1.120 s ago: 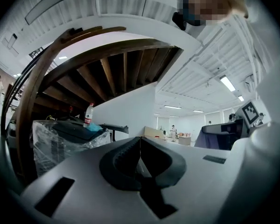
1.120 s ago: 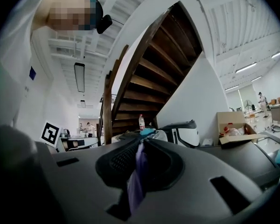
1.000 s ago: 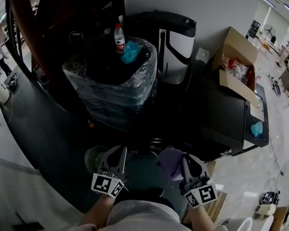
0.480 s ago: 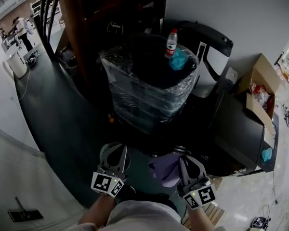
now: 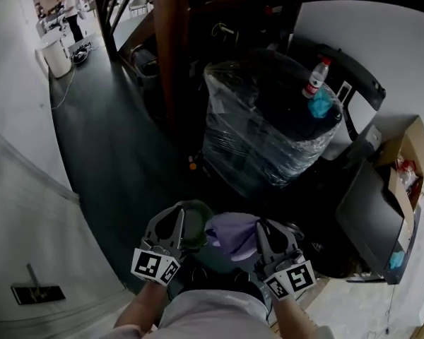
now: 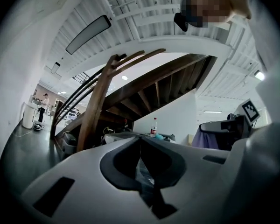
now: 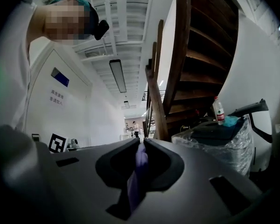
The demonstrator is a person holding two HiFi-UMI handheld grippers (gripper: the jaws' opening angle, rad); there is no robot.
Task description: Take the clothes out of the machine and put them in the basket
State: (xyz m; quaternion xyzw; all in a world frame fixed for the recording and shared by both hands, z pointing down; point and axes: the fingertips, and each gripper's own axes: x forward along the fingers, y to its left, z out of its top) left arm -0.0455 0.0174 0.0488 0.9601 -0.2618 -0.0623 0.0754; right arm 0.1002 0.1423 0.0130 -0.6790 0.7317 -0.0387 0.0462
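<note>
The lilac garment (image 5: 233,233) is showing as a soft, crumpled cloth, bunching low in the head view. A thin fold of it is hanging from the right gripper (image 5: 263,226), whose jaws are pressing together on it. The dark green garment (image 5: 194,221) is sitting as a rounded bundle just beside the lilac one, at the tips of the left gripper (image 5: 178,214). Those jaws are pinching a thin dark fold, probably this cloth, though the view is dim.

The head view looks steeply down on the left gripper (image 5: 179,214) and the right gripper (image 5: 258,226) at the lower middle. Each gripper view sits close behind its own jaws and faces level. All three share the wrapped bin (image 5: 268,126) and the wooden stairs (image 5: 171,55).
</note>
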